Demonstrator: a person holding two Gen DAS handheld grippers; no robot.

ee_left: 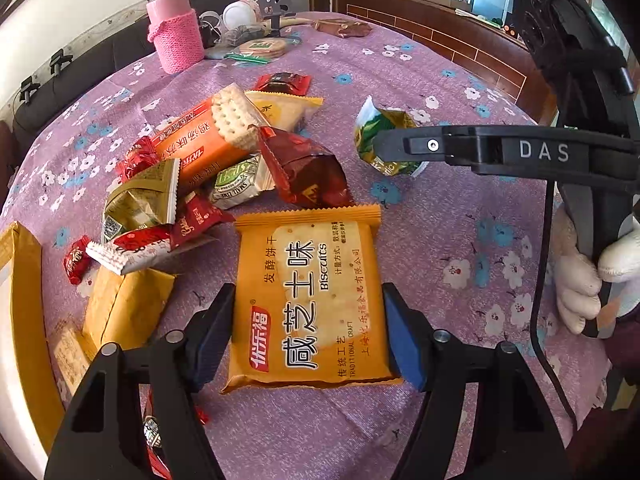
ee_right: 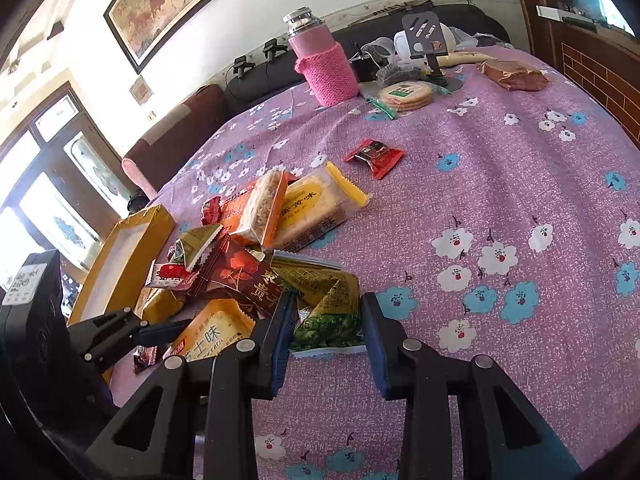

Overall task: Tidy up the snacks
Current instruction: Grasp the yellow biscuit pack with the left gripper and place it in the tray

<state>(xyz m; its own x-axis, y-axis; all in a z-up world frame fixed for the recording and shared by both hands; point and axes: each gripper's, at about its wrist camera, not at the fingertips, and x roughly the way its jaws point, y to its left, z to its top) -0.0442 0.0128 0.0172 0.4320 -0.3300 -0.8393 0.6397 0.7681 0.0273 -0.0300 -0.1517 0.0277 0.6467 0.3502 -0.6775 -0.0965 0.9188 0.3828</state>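
Observation:
An orange biscuit pack (ee_left: 310, 300) lies flat on the purple floral tablecloth. My left gripper (ee_left: 308, 336) is open with its jaws on either side of the pack, not closed on it. My right gripper (ee_right: 326, 334) is open around a green snack packet (ee_right: 332, 316); in the left wrist view its finger covers part of that packet (ee_left: 384, 136). A pile of mixed snack packs (ee_left: 208, 160) lies beyond the biscuit pack, also seen in the right wrist view (ee_right: 256, 236). A yellow box (ee_right: 120, 256) stands at the table's left edge, also in the left wrist view (ee_left: 24, 300).
A pink knit-sleeved flask (ee_left: 172, 28), a round cracker pack (ee_left: 262, 48), a black phone stand (ee_left: 274, 4) and a brown packet (ee_left: 344, 28) stand at the far side. A small red packet (ee_right: 374, 156) lies apart. A dark sofa lies behind the table.

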